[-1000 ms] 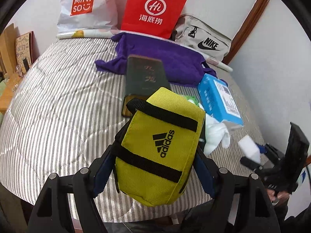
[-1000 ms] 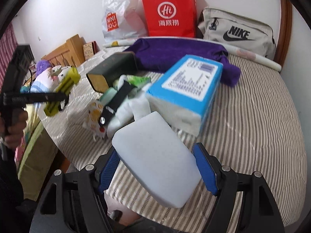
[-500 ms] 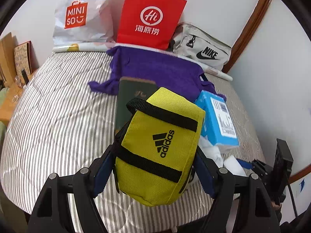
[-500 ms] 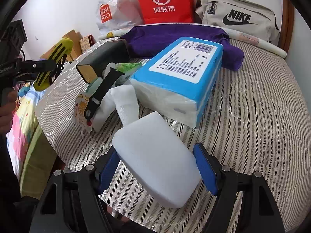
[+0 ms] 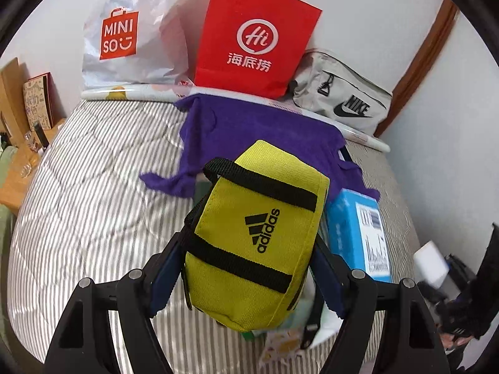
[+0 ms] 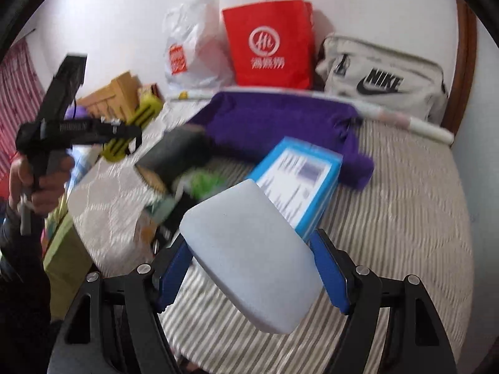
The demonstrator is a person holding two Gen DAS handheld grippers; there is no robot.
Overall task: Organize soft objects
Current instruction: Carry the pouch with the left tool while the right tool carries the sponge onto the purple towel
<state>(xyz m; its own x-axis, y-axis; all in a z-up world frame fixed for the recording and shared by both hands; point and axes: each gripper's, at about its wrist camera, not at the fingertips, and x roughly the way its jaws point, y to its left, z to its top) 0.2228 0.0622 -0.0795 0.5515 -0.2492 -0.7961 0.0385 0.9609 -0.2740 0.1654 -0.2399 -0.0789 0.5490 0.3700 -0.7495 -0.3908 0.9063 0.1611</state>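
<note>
Holding two soft things over the striped bed [image 5: 78,205]: my left gripper [image 5: 249,268] squeezes the yellow Adidas pouch [image 5: 255,243] at frame centre, my right gripper [image 6: 249,265] squeezes the white sponge block [image 6: 249,258]. Both look light and squashy, so side grips should do.

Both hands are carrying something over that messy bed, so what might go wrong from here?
The white sponge sticks far out of the right gripper, so it might slip free. The yellow pouch in the left gripper hides the clutter beneath, so lowering it may knock the blue tissue pack.
</note>
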